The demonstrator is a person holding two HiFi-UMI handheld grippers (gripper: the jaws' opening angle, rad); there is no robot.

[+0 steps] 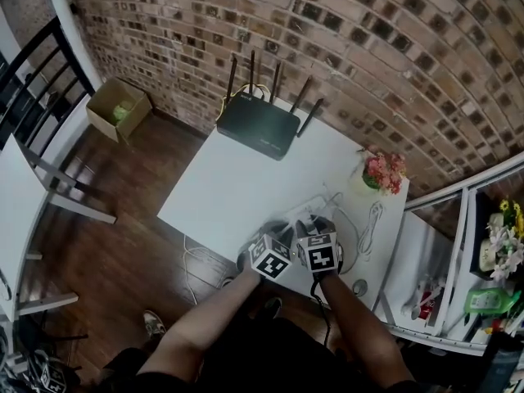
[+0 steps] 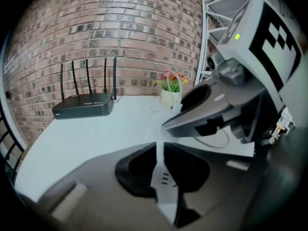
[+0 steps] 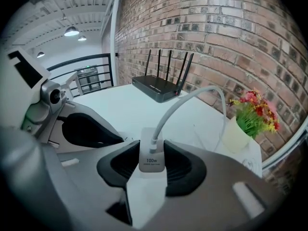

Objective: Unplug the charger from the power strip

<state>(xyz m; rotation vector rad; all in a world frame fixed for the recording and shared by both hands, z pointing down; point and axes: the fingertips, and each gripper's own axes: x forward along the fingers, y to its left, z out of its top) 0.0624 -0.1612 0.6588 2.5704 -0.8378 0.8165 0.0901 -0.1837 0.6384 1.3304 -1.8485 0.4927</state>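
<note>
Status: grip stage, the pull is not done as far as I can see. Both grippers are side by side at the near right edge of the white table (image 1: 237, 178), over the power strip (image 1: 304, 210). The right gripper (image 3: 152, 148) has its black pads against both sides of the white charger (image 3: 151, 163), so it's clamped on the body. The charger's white cable (image 3: 192, 97) arcs up out of its top and off to the right toward the flower pot (image 3: 240, 129). The charger stands upright with a white surface directly under it, so I judge it's still seated in the socket. The left gripper (image 2: 160, 150) has its jaws nearly together, just a thin white sliver between them. A white surface with three short marks shows below them. It's probably the strip being pinned down, but I can't confirm contact. The router (image 1: 258, 125) on the far side is well apart and not involved. Left to do: pull the charger straight up out of the socket while the strip stays down, then lift it clear. Main risk is the strip lifting with it.
</note>
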